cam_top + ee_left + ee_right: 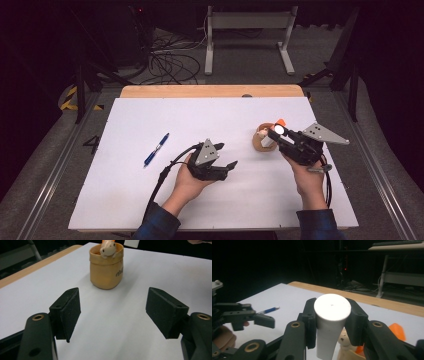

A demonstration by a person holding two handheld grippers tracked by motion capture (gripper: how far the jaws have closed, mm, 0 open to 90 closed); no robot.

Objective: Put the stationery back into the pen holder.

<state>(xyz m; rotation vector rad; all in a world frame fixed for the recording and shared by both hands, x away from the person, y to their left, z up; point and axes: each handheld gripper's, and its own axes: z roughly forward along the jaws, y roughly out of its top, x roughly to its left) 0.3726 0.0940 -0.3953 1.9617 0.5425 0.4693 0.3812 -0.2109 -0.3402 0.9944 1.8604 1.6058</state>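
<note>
Between the right gripper's [332, 322] jaws a white, tapering plastic cylinder [330, 322] is clamped, raised just above the tan ceramic pot [107, 270] with a small animal figure at its rim. Its lower end is cut off; an orange piece [397, 331] beside it is unclear. Left of the pot, the left gripper [113, 312] lies level, jaws wide, empty. A blue pen [156, 149] lies beyond.

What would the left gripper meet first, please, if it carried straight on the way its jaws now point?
Probably the tan pot with the little animal figure: it stands ahead of the open left gripper, slightly left of centre, with bare white table between. Depth is hard to judge.
</note>
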